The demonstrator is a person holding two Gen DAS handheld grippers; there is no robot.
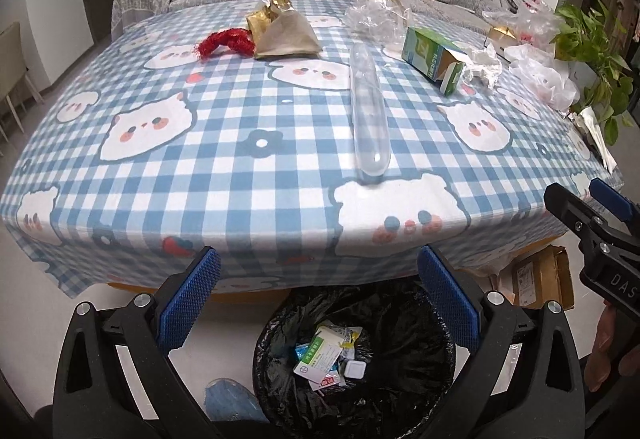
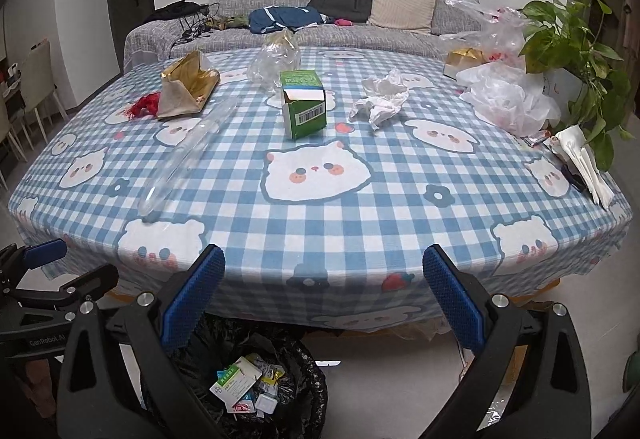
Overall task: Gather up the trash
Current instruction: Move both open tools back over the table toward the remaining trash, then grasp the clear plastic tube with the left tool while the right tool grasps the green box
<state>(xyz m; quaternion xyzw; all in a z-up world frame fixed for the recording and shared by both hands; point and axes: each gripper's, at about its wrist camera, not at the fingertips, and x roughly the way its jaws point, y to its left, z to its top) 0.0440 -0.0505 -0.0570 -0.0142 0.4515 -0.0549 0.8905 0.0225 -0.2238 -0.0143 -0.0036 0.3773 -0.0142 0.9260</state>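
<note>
Trash lies on the checked tablecloth (image 1: 224, 127): a long clear plastic tube (image 1: 368, 107) (image 2: 188, 155), an opened green carton (image 1: 434, 55) (image 2: 304, 105), a gold and brown bag (image 1: 286, 29) (image 2: 186, 87), a red frill (image 1: 224, 41) (image 2: 146, 103), clear wrap (image 1: 376, 15) (image 2: 276, 59) and crumpled white paper (image 2: 380, 99). Below the table's near edge stands a black-lined bin (image 1: 356, 363) (image 2: 240, 383) holding several small packets. My left gripper (image 1: 320, 299) is open and empty above the bin. My right gripper (image 2: 324, 299) is open and empty at the table edge.
White plastic bags (image 2: 508, 99) and a potted plant (image 2: 576, 51) crowd the table's right side, with napkins (image 2: 588, 163) near the edge. A cardboard box (image 1: 544, 275) sits on the floor under the table. A grey sofa (image 2: 280, 27) with a backpack stands behind.
</note>
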